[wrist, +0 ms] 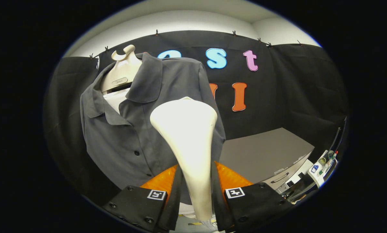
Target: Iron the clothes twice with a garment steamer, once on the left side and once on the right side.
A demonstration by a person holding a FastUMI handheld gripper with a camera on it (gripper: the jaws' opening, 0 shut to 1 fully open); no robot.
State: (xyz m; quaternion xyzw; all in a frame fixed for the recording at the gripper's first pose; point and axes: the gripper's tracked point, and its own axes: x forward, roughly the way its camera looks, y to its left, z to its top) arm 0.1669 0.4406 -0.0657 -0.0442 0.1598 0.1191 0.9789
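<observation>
Risk: steamer (188, 142) handle is slim and smooth, so it could twist or slip in the gripper (196, 184), whose fingers are clamped on its neck; the head might snag the placket buttons. Grey shirt (128, 129) hangs on a mannequin form (122, 69), collar open, just beyond the head, left of the grey counter's (264, 152) near corner.

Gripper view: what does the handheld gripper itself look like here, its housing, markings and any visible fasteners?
The gripper shows two black blocky finger housings, one on each side of the view's bottom. Each carries a small white square tag with a black pattern on top, and dark round screw heads dot the housings. The fingers run forward as flat plates, narrowing toward their ends. No cable or sleeve can be made out.
</observation>
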